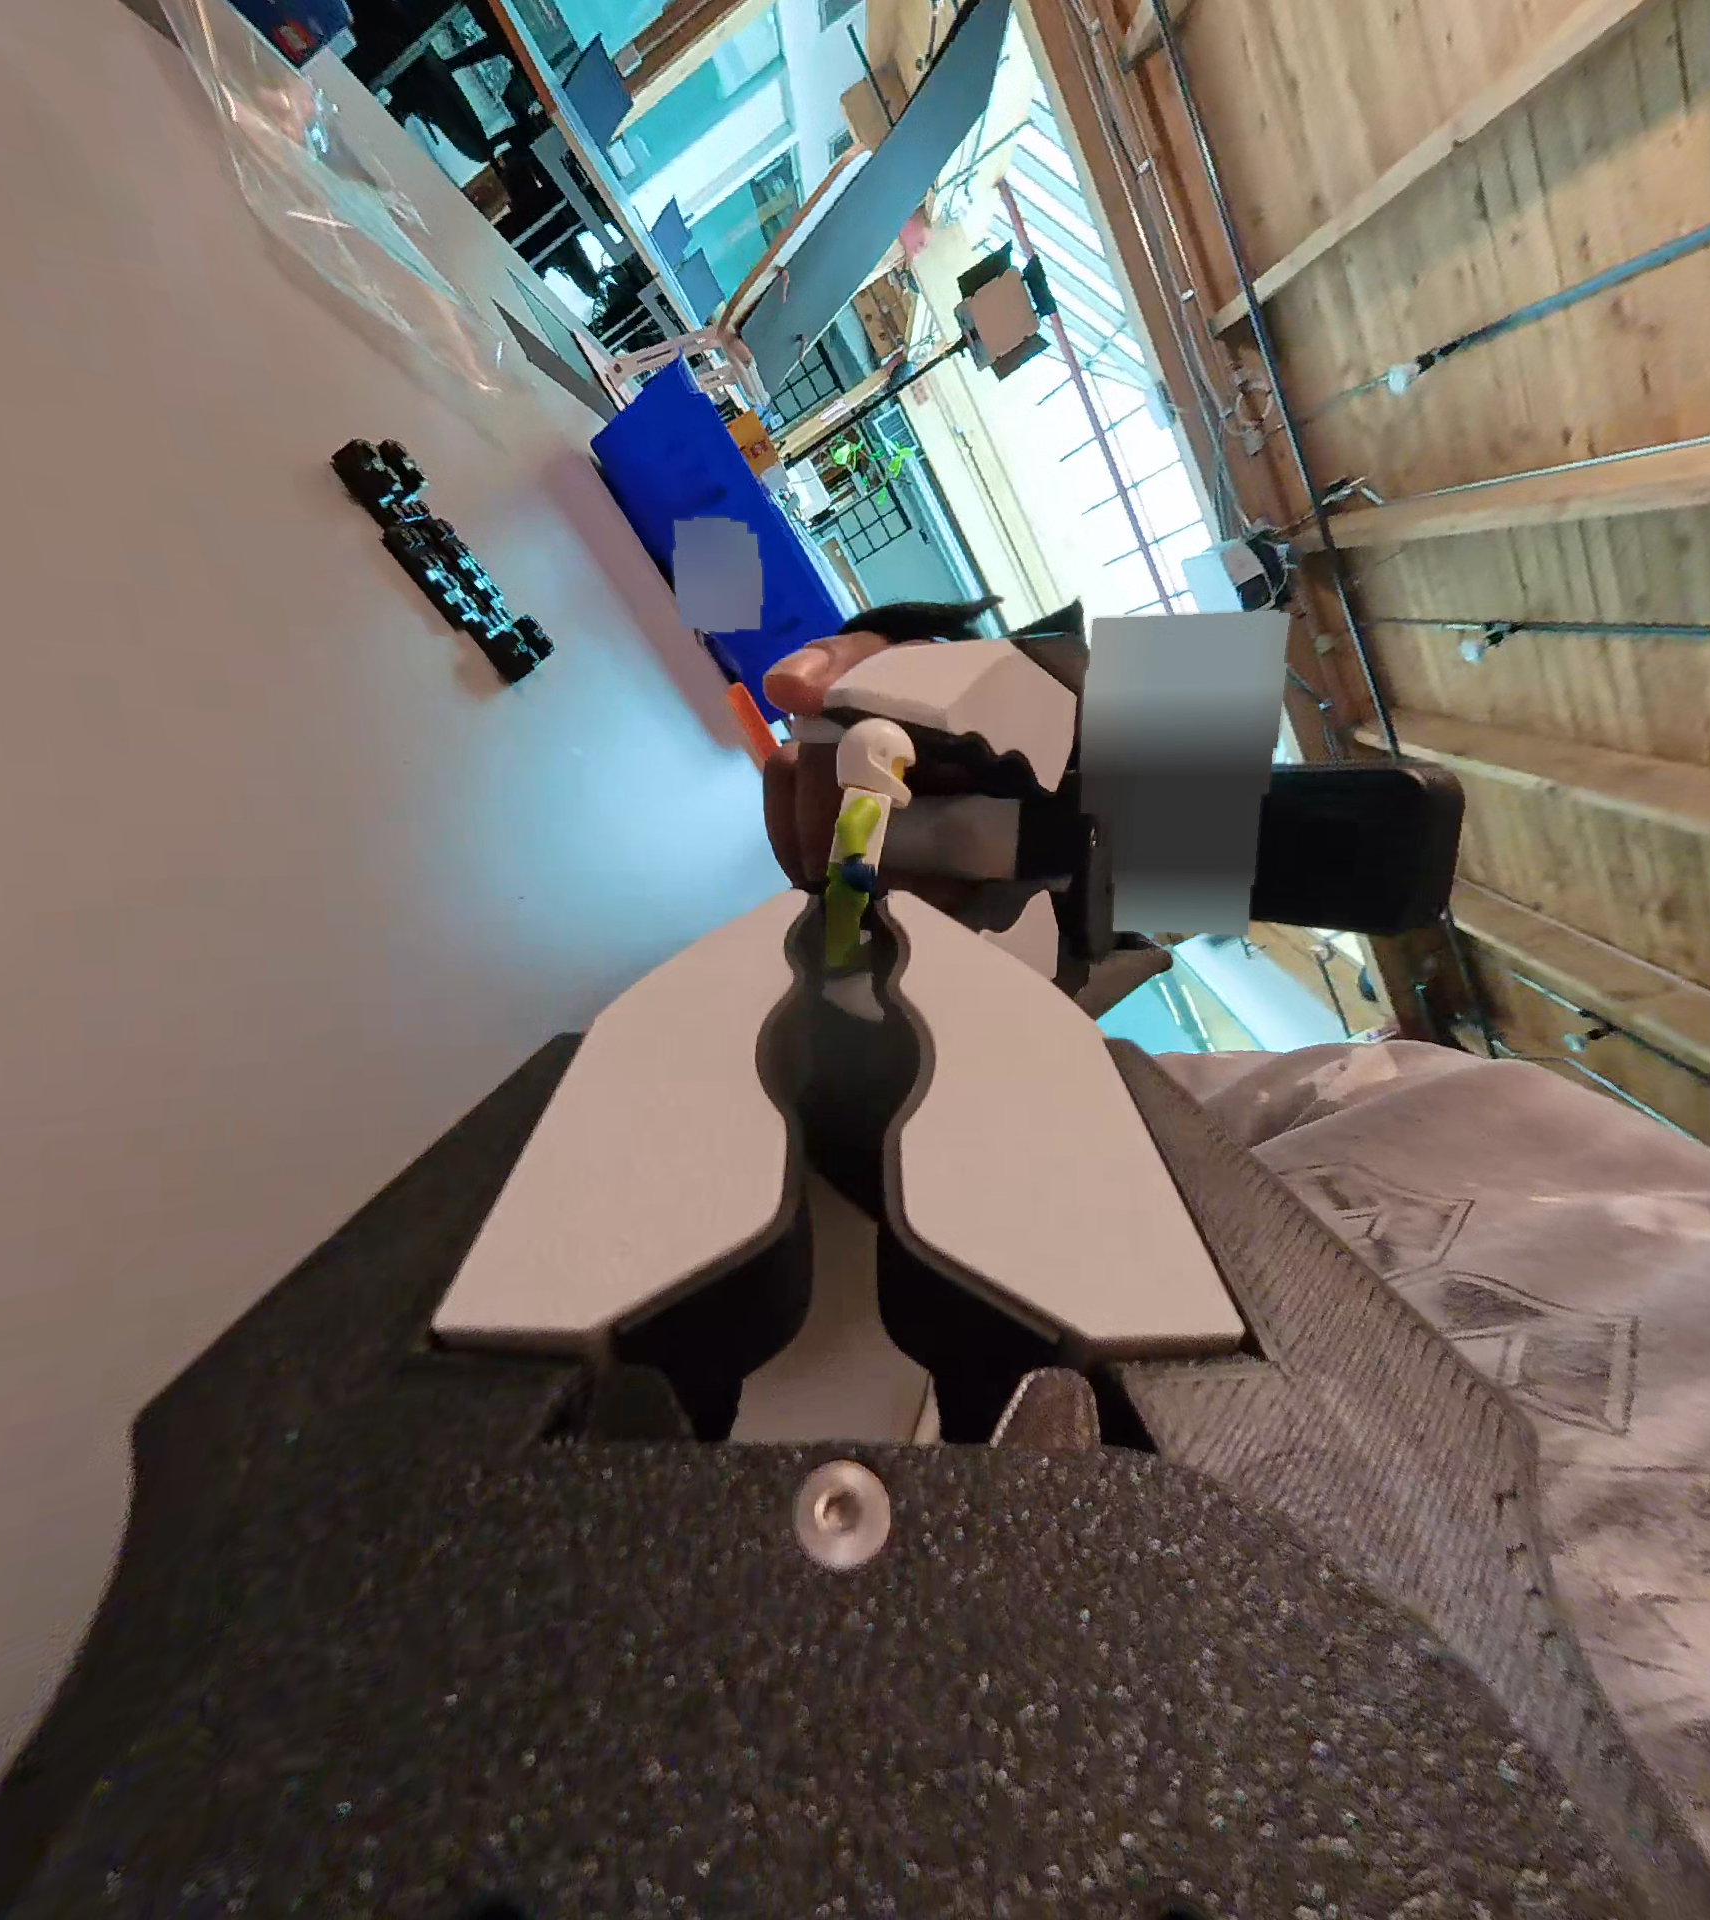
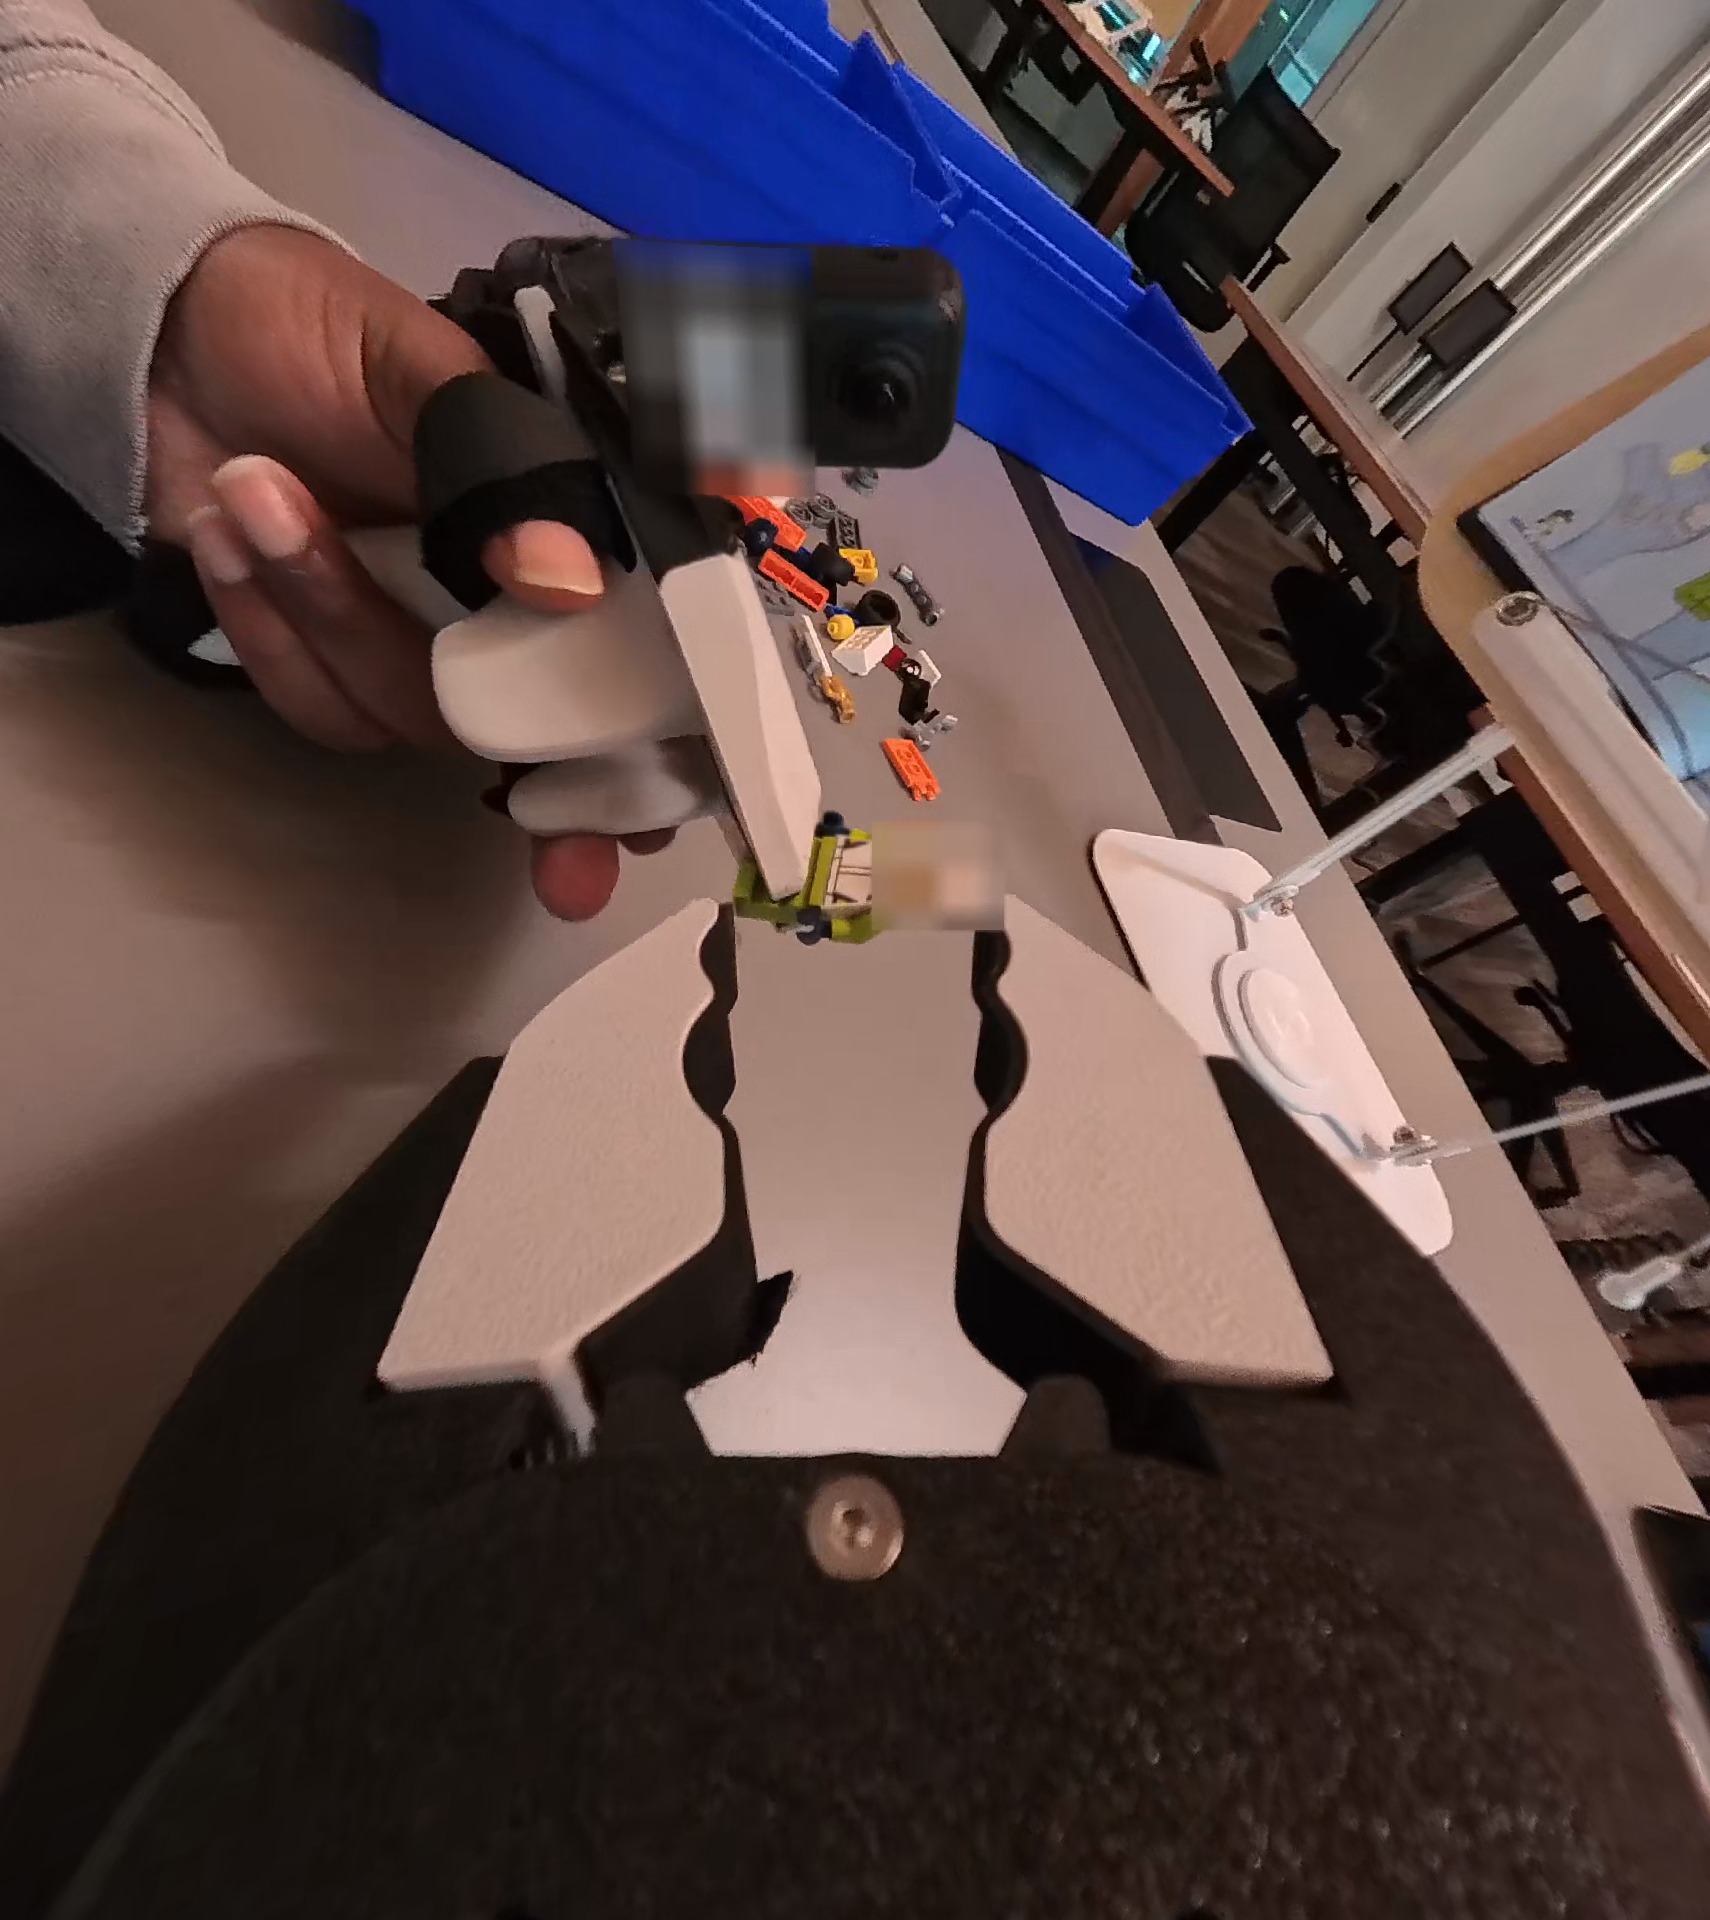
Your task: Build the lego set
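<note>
My left gripper [image 1: 843, 920] is shut on the legs of a minifigure [image 1: 856, 831] with a white helmet and a lime-green suit, held up above the table. In the right wrist view the left gripper [image 2: 778, 883] holds the minifigure [image 2: 820, 894] sideways just beyond my right gripper [image 2: 861, 925], which is open and empty, its jaws wide apart. The right gripper's fingers [image 1: 944, 681] show behind the minifigure in the left wrist view. A black lego assembly [image 1: 440, 561] lies on the white table [image 1: 207, 831].
A pile of loose lego pieces [image 2: 851, 623] lies on the table beyond the grippers. Blue bins [image 2: 830, 156] stand along the far edge and also show in the left wrist view [image 1: 695, 488]. A white mount plate [image 2: 1266, 1018] sits at the right. A hand [image 2: 311, 499] holds the left gripper. Left and right tips are no more than a few centimetres apart. Left tips and right tips are each some 30 cm from the white mount plate [image 2: 1266, 1018].
</note>
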`<state>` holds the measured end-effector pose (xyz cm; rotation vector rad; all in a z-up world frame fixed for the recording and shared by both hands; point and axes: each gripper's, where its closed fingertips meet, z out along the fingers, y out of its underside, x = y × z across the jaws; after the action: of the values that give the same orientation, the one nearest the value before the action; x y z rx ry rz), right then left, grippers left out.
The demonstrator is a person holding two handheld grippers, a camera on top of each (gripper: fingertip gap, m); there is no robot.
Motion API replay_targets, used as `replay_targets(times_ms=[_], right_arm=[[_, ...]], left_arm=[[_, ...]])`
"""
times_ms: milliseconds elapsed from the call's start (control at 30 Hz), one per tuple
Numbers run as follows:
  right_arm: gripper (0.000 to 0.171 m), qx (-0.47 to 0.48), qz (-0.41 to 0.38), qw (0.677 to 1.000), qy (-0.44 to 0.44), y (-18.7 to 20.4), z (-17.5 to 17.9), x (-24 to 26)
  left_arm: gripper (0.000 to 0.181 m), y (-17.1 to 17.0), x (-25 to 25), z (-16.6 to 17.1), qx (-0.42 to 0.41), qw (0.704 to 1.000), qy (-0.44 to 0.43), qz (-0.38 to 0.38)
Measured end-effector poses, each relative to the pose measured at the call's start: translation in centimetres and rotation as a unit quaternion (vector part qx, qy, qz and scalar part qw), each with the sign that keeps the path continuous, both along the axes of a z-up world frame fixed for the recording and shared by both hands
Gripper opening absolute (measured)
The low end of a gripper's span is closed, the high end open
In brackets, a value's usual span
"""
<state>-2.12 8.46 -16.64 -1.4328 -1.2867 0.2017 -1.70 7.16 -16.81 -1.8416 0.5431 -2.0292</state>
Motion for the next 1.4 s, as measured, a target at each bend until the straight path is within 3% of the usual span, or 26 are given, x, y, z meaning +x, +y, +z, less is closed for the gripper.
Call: replay_targets(times_ms=[300,533,733,1100,1400], right_arm=[[0.048,0.0,-0.006,1.0,0.007,-0.1,1.0,-1.0],[0.047,-0.04,0.001,0.998,0.04,-0.6,1.9,-0.9],[0.047,-0.096,0.02,0.993,0.065,-0.9,1.5,-0.5],[0.047,-0.168,0.106,0.977,0.074,-2.3,-0.9,-0.8],[0.047,-0.125,0.06,0.99,0.028,-0.8,-2.4,-0.3]], left_arm=[[0.008,-0.9,-0.1,1.6,-0.124,0.986,-0.097,-0.056],[0.008,-1.3,0.0,2.6,-0.16,0.974,-0.143,-0.078],[0.012,-1.1,0.0,2.3,-0.131,0.981,-0.128,-0.065],[0.01,-1.7,0.4,0.1,0.007,0.998,-0.007,-0.059],[0.008,-0.3,0.4,-1.7,0.025,0.998,0.055,-0.022]])
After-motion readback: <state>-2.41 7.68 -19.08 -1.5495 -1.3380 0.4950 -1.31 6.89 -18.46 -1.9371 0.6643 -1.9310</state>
